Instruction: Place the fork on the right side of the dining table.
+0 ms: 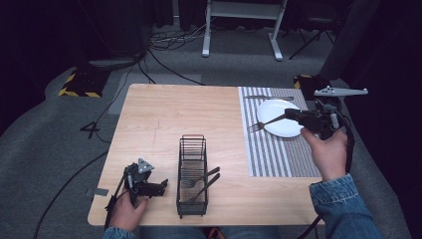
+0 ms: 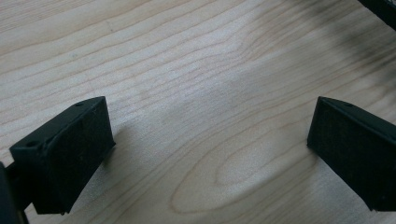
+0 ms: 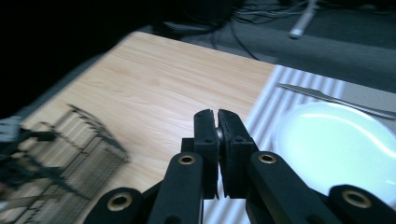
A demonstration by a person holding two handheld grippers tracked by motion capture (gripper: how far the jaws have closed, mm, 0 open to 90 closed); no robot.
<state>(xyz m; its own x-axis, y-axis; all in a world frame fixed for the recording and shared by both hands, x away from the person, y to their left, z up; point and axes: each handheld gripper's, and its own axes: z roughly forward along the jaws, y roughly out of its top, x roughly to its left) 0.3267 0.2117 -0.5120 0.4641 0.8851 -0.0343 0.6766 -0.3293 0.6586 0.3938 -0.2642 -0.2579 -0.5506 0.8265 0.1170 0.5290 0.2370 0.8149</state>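
Observation:
My right gripper (image 1: 291,115) hovers over the white plate (image 1: 276,124) at the right side of the table, shut on the handle of a fork (image 1: 263,123) whose tines point left over the striped placemat (image 1: 268,154). In the right gripper view the jaws (image 3: 217,126) are pressed together with a sliver of metal between them, and the plate (image 3: 336,144) lies just to their right. My left gripper (image 1: 160,185) rests near the table's front left, beside the black wire basket (image 1: 192,144). Its jaws (image 2: 210,126) stand wide open over bare wood.
Two forks (image 1: 201,183) lie in the wire basket. A knife (image 1: 268,97) lies on the placemat beyond the plate, seen too in the right gripper view (image 3: 327,95). Cables and a white desk frame (image 1: 244,30) are on the floor beyond the table.

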